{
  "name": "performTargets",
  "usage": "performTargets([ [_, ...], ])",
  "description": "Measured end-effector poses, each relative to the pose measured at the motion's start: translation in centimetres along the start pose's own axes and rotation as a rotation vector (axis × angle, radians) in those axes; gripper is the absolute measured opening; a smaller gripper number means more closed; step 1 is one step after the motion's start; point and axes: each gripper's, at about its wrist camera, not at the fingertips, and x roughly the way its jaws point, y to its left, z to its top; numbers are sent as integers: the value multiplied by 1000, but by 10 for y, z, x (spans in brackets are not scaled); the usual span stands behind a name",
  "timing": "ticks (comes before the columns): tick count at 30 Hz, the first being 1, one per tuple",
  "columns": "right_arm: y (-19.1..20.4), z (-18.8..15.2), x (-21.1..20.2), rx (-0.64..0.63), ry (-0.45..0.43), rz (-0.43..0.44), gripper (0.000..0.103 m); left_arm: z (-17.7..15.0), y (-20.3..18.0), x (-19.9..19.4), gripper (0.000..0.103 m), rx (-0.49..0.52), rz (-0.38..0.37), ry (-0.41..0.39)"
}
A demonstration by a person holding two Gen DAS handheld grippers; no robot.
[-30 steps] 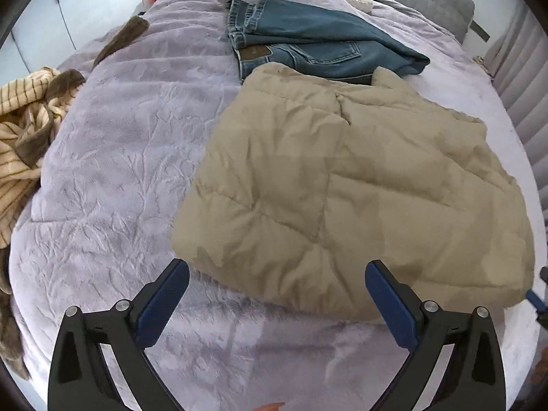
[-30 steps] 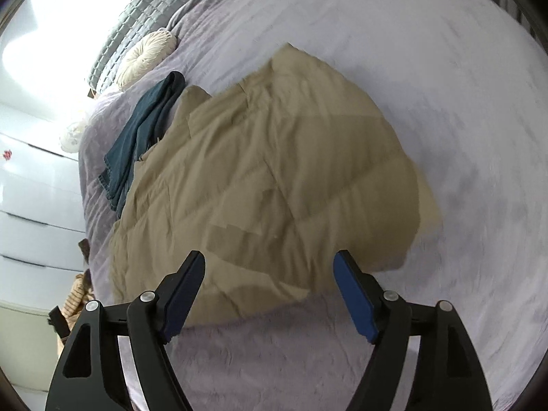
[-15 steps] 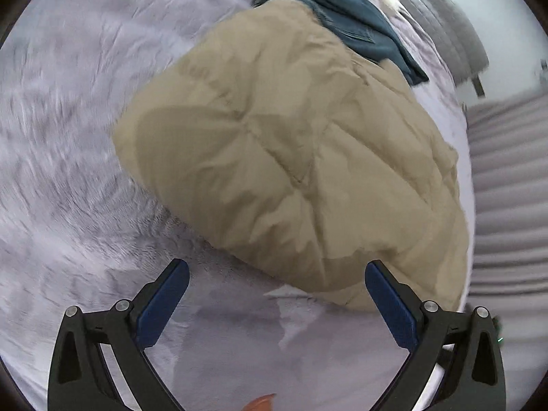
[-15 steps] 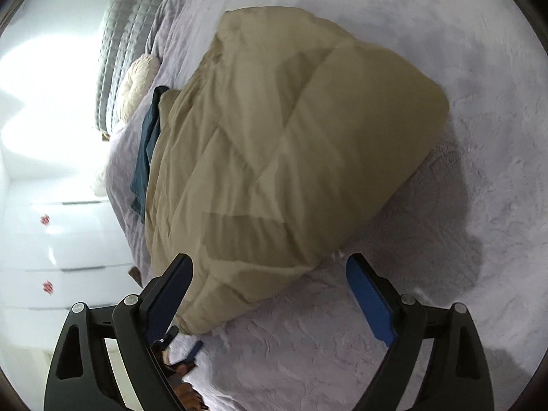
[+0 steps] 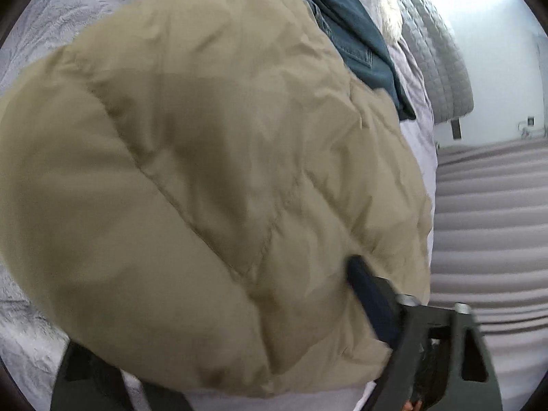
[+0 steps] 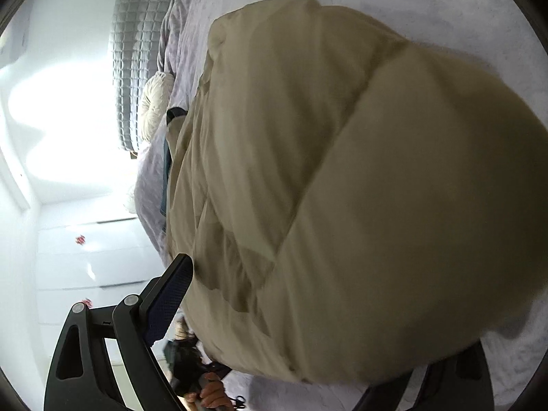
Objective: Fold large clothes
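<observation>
A folded tan puffy jacket (image 5: 212,178) lies on the lilac bedspread (image 5: 37,339) and fills both views; it also shows in the right wrist view (image 6: 359,188). My left gripper (image 5: 219,311) is open, its jaws straddling the jacket's near edge; the right finger (image 5: 370,294) presses against the fabric and the left finger is hidden under it. My right gripper (image 6: 328,308) is open around the opposite edge; its left finger (image 6: 167,301) shows beside the jacket, the right one is hidden.
Folded blue jeans (image 5: 356,30) lie just beyond the jacket. A cream round cushion (image 6: 154,109) and a grey quilted headboard (image 6: 137,44) stand at the bed's head. Grey curtains (image 5: 493,233) hang to the right. White cabinets (image 6: 85,239) stand beside the bed.
Both grippers have tilted sideways and pushed forward onto the jacket from opposite edges. The jacket now sits between the open jaws and covers one finger of each.
</observation>
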Motion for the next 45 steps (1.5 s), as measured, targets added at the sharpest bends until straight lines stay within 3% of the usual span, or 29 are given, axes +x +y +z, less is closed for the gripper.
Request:
performTargets([
  [1,-3,2,0,23,0,6,87,1,-1,-1,43,3,-16,1],
  [2,-6,4,-1,47,0,9,78,2,-3,-2,34,14,-37,7],
  [3,-11,6,-1,68,5,15,58,1,-6,-4,32,30,-30,1],
  [4,-15,7,-2,92,11,32,46,-1,-14,-7,27,73,-18,-10],
  [6,-18,8,-5,107,6,70,32,-4,-25,-12,25,127,5,-22],
  [10,-5,5,-19,31,-6,100,21,-14,-46,-27,23,185,21,-59],
  [19,-2,-12,-84,-59,4,114,20,-69,-60,-60,23,235,-18,-22],
  [28,-64,-65,-170,6,21,113,20,-168,-47,-74,23,185,-23,96],
  [32,-91,-79,-188,68,34,80,21,-199,-47,-74,23,209,30,117],
  [37,-121,-75,-178,152,59,49,30,-205,-36,-61,24,161,72,136],
  [39,-124,-75,-175,174,58,37,35,-200,-41,-54,32,187,124,143],
  [41,-120,-76,-175,181,46,7,40,-201,-46,-50,54,218,192,137],
  [43,-113,-80,-178,170,31,-38,49,-201,-49,-49,64,240,255,132],
  [45,-106,-84,-182,160,19,-81,52,-204,-44,-54,65,256,301,144],
])
